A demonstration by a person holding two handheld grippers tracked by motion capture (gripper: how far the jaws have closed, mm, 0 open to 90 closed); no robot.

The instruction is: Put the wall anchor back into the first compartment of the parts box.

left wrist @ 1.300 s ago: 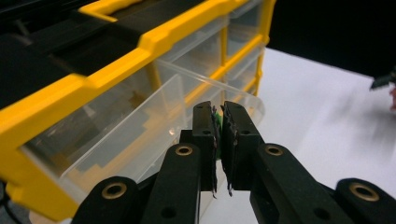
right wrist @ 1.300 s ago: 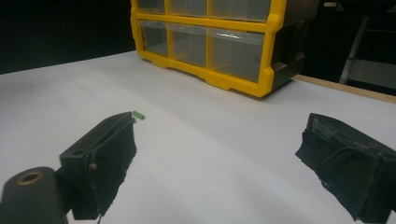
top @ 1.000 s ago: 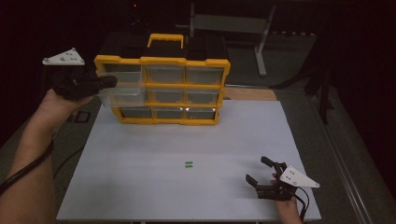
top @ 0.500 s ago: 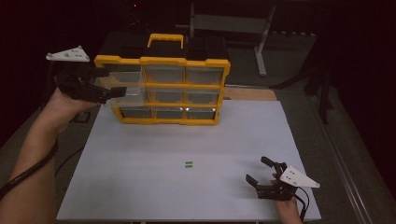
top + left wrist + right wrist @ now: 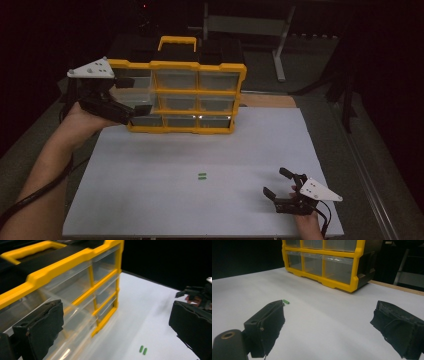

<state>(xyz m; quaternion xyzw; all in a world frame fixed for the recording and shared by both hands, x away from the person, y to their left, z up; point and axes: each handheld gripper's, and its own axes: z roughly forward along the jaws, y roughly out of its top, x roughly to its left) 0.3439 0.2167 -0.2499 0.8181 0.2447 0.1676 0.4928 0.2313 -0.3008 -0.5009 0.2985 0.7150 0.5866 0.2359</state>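
High view: the left gripper (image 5: 131, 96) sits at the left end of the yellow drawer cabinet (image 5: 185, 65), its jaws spread wide about the clear drawer (image 5: 131, 95) that sticks out of the left column, pads not pressing on it; the right gripper (image 5: 278, 185) rests on the white table (image 5: 210, 150) near the front right corner, jaws apart and holding nothing; a small green piece (image 5: 202, 175) lies on the table between cabinet and front edge, well apart from both grippers.

Left gripper view: the drawer (image 5: 75, 322) juts from the cabinet (image 5: 62, 267) just beside the left-hand jaw; the jaws have just been opening and stand wide, the drawer partly between them but free; the green piece (image 5: 143, 350) lies on the table lower down.

Right gripper view: jaws wide with bare table between them; the green piece (image 5: 286, 301) lies just past the left-hand jaw; the cabinet (image 5: 342, 267) stands farther off.

Step in hand: drawer let go, likely pulled out ready for loading.

Next move: probably the right gripper slides toward the green piece, straddles it and closes gently; the piece is small and flat, so a low, square approach matters.
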